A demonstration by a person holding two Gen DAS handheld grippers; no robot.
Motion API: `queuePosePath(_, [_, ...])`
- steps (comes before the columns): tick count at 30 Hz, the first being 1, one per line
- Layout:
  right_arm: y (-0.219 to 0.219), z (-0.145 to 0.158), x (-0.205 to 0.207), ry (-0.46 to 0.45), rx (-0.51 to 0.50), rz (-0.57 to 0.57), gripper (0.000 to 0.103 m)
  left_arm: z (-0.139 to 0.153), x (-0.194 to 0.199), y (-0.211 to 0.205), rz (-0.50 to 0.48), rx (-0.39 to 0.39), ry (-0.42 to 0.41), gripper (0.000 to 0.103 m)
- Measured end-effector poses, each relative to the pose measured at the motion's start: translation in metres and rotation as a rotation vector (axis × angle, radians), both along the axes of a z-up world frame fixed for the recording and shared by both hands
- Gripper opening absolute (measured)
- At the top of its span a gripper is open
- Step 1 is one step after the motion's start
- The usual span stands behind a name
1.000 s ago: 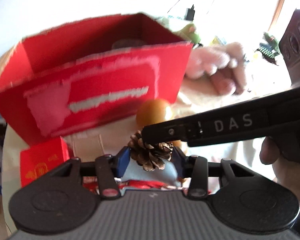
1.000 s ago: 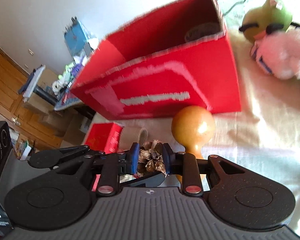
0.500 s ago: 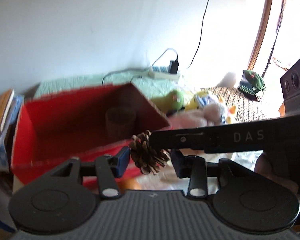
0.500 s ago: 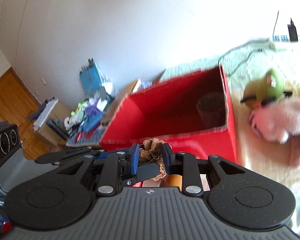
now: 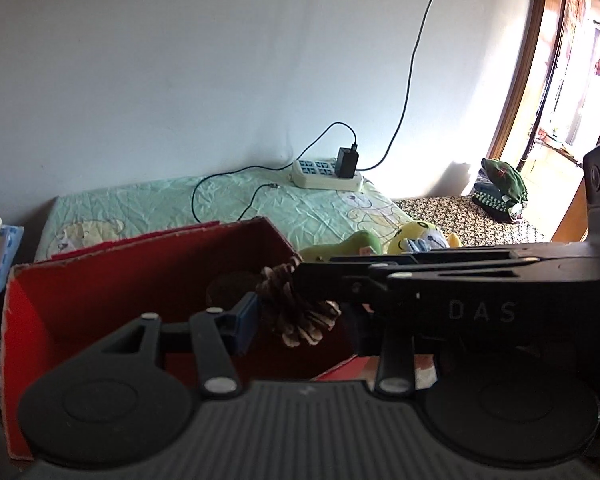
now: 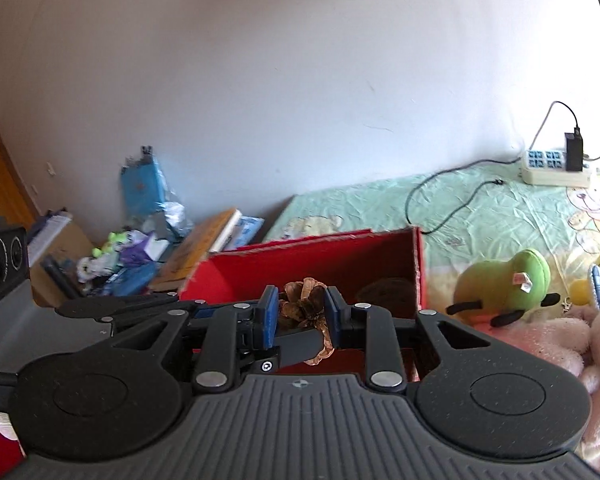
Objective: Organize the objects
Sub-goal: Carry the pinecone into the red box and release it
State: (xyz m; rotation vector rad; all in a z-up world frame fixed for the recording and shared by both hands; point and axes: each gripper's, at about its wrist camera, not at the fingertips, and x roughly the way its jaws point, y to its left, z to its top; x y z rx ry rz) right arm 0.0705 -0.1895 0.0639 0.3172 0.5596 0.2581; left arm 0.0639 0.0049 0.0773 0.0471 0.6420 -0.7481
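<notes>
My R gripper (image 6: 302,308) clamps the pine cone (image 6: 305,307) above red box (image 6: 312,258); L gripper (image 5: 300,318) pads look clear of cone.

A bed sheet (image 6: 500,208) in pale green is seen bearing a red box (image 6: 312,258), a power strip (image 6: 556,170) and plush toys (image 6: 504,284).
</notes>
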Motion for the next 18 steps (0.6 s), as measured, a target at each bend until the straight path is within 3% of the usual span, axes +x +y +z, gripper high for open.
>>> queuePosePath(18, [0.004,-0.041,0.038,0.229,-0.124,-0.071,0.028,-0.063,0.045,-0.021,-0.063,0.054,0.196,0.040])
